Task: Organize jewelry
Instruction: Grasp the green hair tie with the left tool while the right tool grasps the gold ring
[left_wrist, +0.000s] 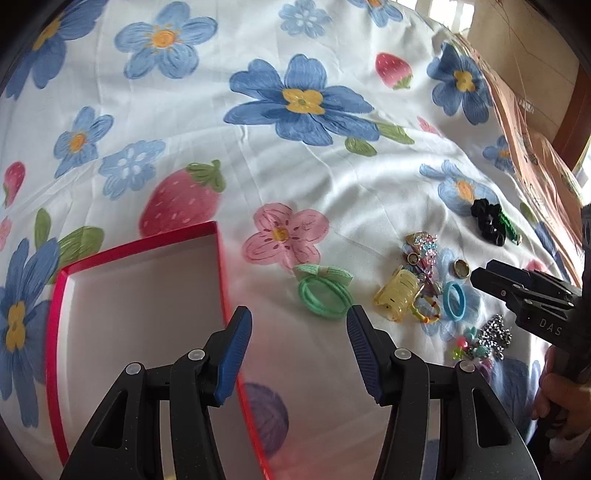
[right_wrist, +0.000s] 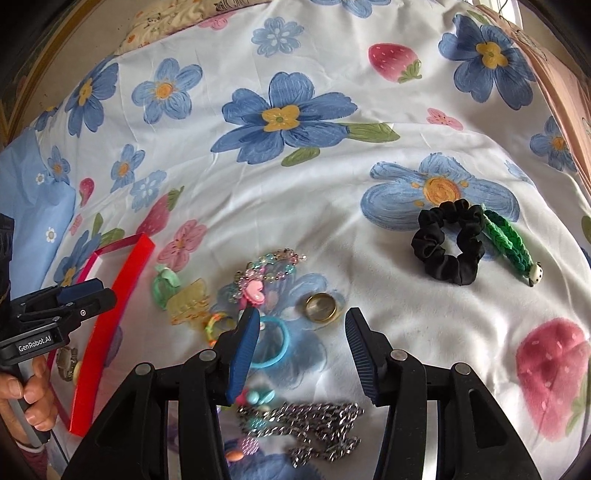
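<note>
The right gripper (right_wrist: 299, 332) is held wide above the gold ring (right_wrist: 320, 308) — for pickup; the left gripper (left_wrist: 299, 347) is parked wide beside the red box (left_wrist: 221, 273).

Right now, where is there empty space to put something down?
The red box shows mostly bare white floor. Bare sheet lies between the box and the green tie, and between the gold ring and the black scrunchie. It's crowded around the yellow clip, the beads and the chain.

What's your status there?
Left gripper open over red-rimmed box; right gripper open above gold ring. Silver chain beneath. Nothing blocking.
</note>
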